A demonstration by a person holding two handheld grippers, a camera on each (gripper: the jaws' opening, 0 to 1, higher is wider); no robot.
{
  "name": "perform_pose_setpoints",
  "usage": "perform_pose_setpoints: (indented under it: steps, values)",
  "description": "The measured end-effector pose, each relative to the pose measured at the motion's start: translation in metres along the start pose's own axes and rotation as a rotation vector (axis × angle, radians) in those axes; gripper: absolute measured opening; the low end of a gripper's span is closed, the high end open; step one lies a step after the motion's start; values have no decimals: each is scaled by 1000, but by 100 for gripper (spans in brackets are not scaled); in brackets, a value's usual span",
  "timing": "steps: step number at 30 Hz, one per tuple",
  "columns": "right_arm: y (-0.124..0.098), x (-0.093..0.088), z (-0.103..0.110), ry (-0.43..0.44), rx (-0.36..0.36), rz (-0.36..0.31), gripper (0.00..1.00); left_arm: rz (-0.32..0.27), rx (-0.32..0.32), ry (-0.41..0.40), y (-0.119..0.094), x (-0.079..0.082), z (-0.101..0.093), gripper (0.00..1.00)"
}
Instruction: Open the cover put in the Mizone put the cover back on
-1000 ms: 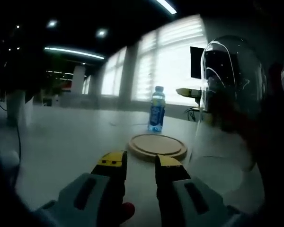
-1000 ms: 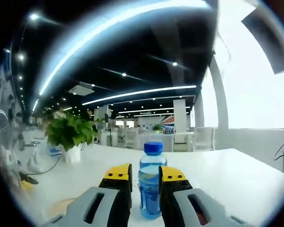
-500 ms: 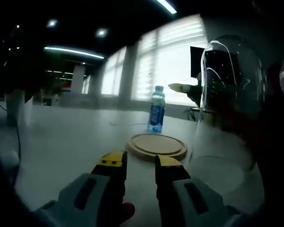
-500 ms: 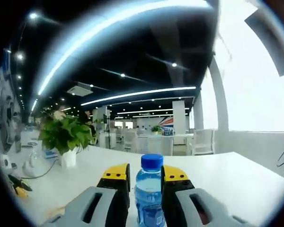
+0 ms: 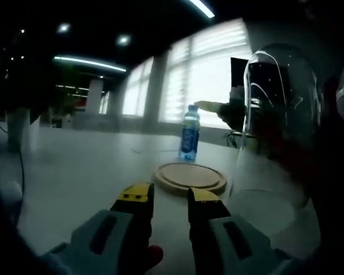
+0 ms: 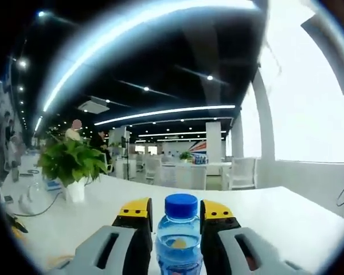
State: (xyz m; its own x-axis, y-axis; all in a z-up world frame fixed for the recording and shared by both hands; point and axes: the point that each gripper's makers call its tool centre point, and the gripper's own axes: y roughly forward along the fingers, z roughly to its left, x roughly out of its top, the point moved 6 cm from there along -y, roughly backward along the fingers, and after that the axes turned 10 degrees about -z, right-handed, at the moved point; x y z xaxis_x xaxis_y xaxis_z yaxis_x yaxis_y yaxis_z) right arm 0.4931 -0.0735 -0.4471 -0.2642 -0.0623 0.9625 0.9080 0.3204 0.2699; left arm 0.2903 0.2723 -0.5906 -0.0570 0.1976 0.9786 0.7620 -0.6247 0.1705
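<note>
Left tool (image 5: 171,199): low over the surface (image 5: 86,166), jaws a narrow gap apart, nothing between them. Ahead of its tips lies the wooden base (image 5: 191,176), flat and bare; just beyond the base stands the bottle (image 5: 188,132), upright, long axis vertical, cap up. To the right of the base the glass cover (image 5: 278,114) is off, standing beside it, dome up. In the left gripper view the right tool's yellow tip (image 5: 209,106) reaches in from the right at the bottle's cap height, just beside it. Right tool (image 6: 175,209): bottle (image 6: 179,238) dead ahead, its neck and blue cap rising between the two yellow tips, a sliver of gap visible each side; jaws parted about a bottle-width, contact not confirmed, so I read it as not yet gripping. Judgement: right tool is the nearer one and is lined up square on the bottle's upright axis; the closing move turns on that centring. Only the right gripper view gives the jaw-to-bottle fit, plus a potted plant (image 6: 71,166) left of the bottle; only the left gripper view gives base, cover and bottle together.
</note>
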Motion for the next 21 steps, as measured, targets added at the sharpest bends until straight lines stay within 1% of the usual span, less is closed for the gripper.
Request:
perform_pose_setpoints:
  steps: [7,9,11,13,15,21]
  values:
    - [15,-4,-2,3,4,27,28,1,-4,5,0,0,0,18]
    - [16,-8,-3,4,-4,35,28,2,-4,7,0,0,-1,18]
    - [15,-12,-2,39,-7,31,28,2,-4,8,0,0,-1,18]
    - [19,-16,-1,32,-1,41,28,1,-3,6,0,0,-1,18]
    - [19,-17,-1,2,-1,37,28,2,-5,5,0,0,-1,18]
    - [24,-17,-4,-4,-1,33,28,5,-9,0,0,0,-1,18]
